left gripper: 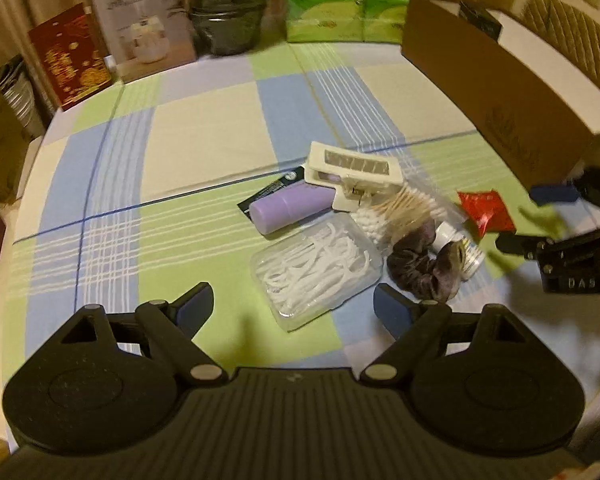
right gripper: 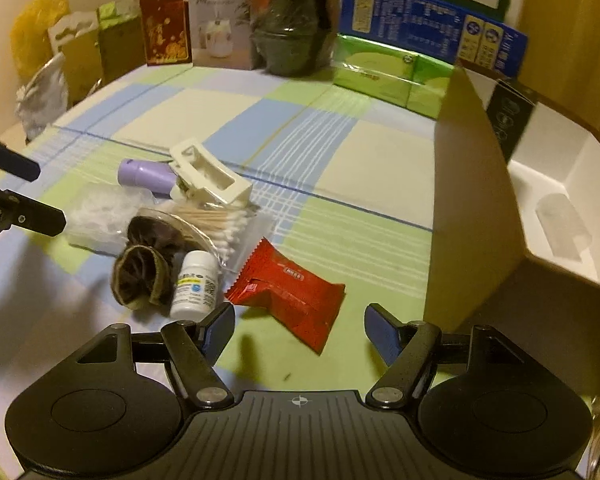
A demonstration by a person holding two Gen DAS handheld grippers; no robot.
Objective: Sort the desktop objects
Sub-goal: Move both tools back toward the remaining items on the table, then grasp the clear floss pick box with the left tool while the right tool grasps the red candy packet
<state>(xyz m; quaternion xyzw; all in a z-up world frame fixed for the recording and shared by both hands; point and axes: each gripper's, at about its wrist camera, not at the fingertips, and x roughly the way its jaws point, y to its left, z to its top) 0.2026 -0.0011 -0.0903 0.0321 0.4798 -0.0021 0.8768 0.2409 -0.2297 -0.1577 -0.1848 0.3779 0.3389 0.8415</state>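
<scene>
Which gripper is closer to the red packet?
Right. The right gripper hangs open just short of the red packet; the left gripper sits by the floss box, farther away.

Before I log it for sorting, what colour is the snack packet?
Red, clearest in the right wrist view.

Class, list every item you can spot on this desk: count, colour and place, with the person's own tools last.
Floss pick box: one, clear, nearest left claw.
Purple tube: one, behind the box.
Hair clip: one, cream, on the tube.
Cotton swabs: one bag, mid-pile.
Scrunchie: one, dark.
Pill bottle: one, white.
Red packet: one, before right claw.
Cardboard box: one, right.
Left claw: open.
Right claw: open.
</scene>
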